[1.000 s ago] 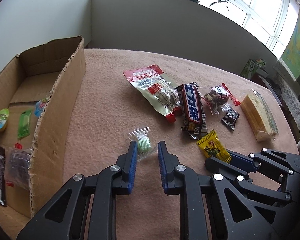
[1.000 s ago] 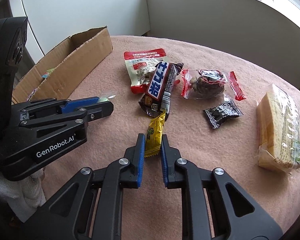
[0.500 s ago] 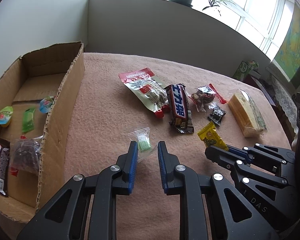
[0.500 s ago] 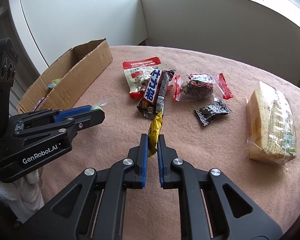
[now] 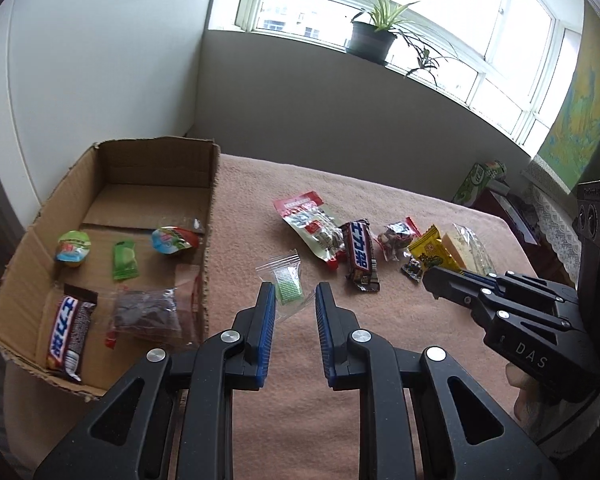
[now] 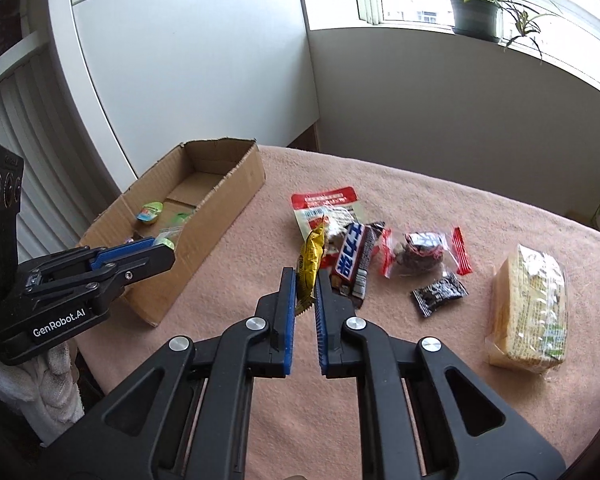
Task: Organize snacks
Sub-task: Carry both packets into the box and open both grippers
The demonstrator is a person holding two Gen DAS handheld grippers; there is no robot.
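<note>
Only the left view shows the clear packet (image 5: pixel 286 280) pinched; right fingers (image 6: pixel 288 300) clamp the yellow packet (image 6: pixel 310 264).

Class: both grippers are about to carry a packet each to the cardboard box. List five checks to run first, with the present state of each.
1. Right gripper jaws clamp the yellow packet: ok.
2. Yellow packet clear of the cloth: ok, it hangs lifted.
3. Left gripper holds the clear packet: cannot tell; a jaw gap shows.
4. Box open on top: ok.
5. Free floor space in the box: ok, far end bare.
</note>
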